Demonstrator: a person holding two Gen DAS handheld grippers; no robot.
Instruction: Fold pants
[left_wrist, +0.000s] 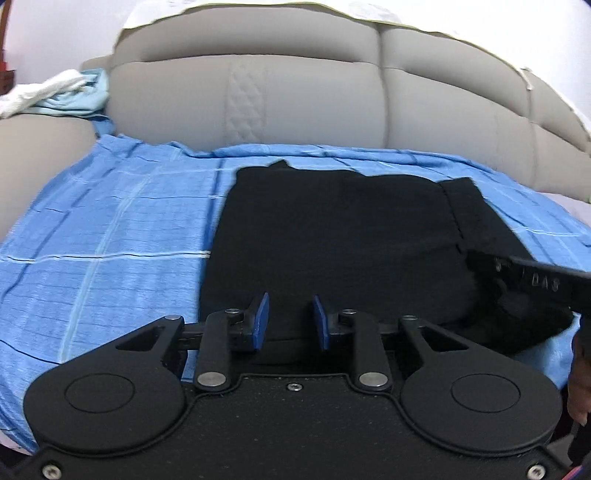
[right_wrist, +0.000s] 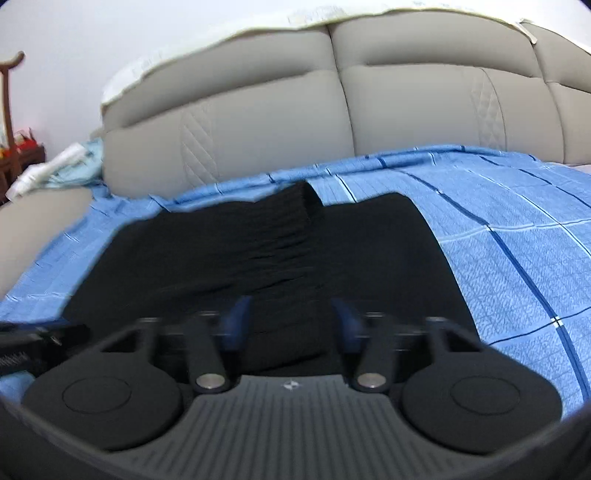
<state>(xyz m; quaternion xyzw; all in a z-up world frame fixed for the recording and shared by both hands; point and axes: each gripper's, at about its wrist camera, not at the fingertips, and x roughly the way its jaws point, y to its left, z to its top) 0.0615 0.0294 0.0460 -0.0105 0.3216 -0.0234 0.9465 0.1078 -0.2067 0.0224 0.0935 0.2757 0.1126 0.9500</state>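
Observation:
The black pants (left_wrist: 332, 240) lie folded into a compact pile on the blue checked bedsheet (left_wrist: 110, 240). My left gripper (left_wrist: 290, 317) is open and empty, its blue pads just above the pile's near edge. In the right wrist view the pants (right_wrist: 258, 251) show a raised ridged fold across the middle. My right gripper (right_wrist: 291, 321) is open and empty over the near edge, with black cloth between and beyond its blurred fingers. The right gripper's black body (left_wrist: 535, 280) shows at the right edge of the left wrist view.
A padded grey headboard (left_wrist: 295, 92) stands behind the bed. Light blue and white cloth (left_wrist: 62, 92) is bunched at the far left by it. A dark wooden stand (right_wrist: 11, 110) is at the far left by the wall. The bedsheet (right_wrist: 517, 240) spreads right of the pants.

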